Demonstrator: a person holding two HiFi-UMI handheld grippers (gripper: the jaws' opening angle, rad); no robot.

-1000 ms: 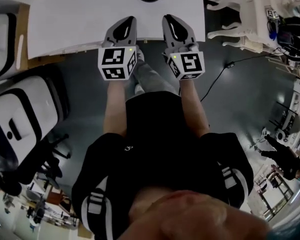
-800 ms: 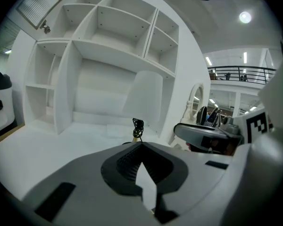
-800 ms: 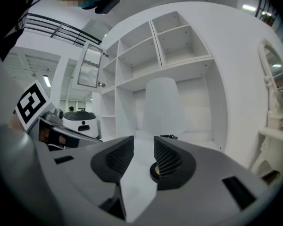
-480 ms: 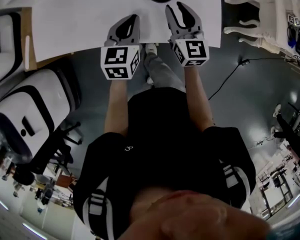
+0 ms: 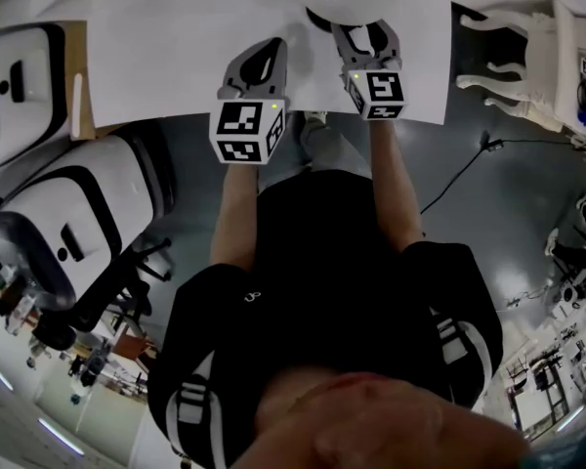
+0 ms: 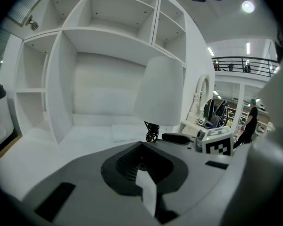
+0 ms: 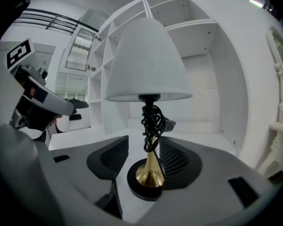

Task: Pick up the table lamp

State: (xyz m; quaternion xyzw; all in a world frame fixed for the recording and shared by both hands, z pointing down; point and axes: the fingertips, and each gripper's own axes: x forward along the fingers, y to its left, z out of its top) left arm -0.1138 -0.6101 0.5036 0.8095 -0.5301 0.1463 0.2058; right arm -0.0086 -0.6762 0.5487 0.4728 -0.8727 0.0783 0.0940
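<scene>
- Lamp [image 7: 148, 65] stood upright on white tabletop [image 7: 85, 140], in front of shelf [image 7: 198, 55].
- Right gripper [image 7: 147, 150] had its fingers [image 7: 111, 161] opening, spread either side of brass stem [image 7: 152, 166], apparently clear of it; nothing was held.
- Left gripper [image 6: 144, 161] had its fingers [image 6: 132, 164] pressed together, empty, just beside the lamp and aimed at the shelf.
- Good grasp likely needed the stem seated deep between the pads before closing, above the flared foot.
- Cord [image 7: 153, 121] was wound round the stem; a pinch on that bundle could slip, so bare brass looked safer.
- Shade was big, likely top-heavy: a straight, slow lift seemed wise.
- Head view cut the lamp at its top edge; only a dark sliver of base [image 5: 317, 18] showed.
- Couldn't tell whether the right fingers cleared the base [image 7: 146, 189].
- Cord end and plug couldn't be traced.
</scene>
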